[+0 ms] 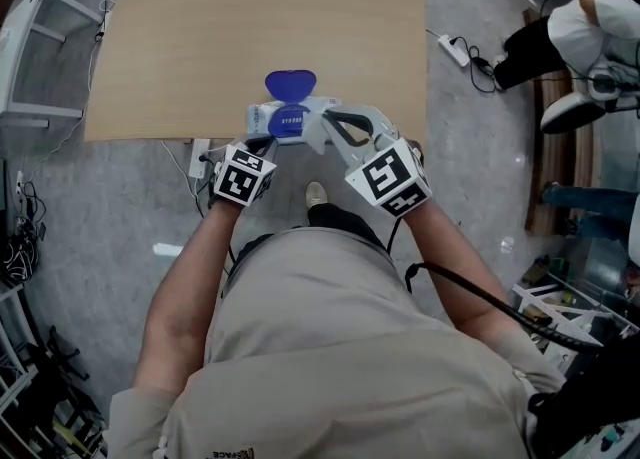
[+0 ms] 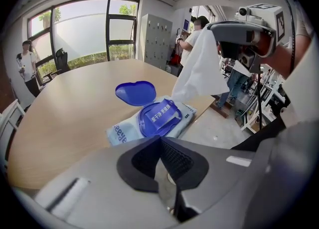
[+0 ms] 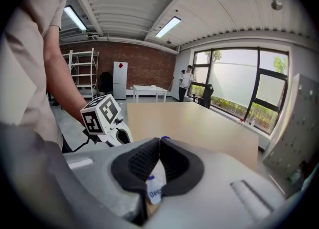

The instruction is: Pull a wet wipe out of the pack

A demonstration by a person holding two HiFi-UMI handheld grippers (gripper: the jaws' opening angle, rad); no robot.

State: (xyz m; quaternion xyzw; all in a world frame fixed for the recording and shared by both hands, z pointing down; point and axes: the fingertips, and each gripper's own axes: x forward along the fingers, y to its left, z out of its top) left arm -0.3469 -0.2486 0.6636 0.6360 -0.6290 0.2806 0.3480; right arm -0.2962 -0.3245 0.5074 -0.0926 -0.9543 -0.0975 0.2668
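Wet wipe [image 2: 199,68]: hangs above pack [image 2: 124,132], to its right, top pinched in closed right gripper [image 3: 159,140]. Left gripper [image 2: 160,140]: jaws together, empty, near pack, apparently not pressing it. Risk: if wipe tail catches next sheet, unheld pack slides off table [image 2: 70,108] edge.

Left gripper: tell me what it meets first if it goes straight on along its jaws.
Probably the wet wipe pack, lying on the table just beyond the shut jaws, though depth is unclear. The wet wipe held by the right gripper hangs off to the right.
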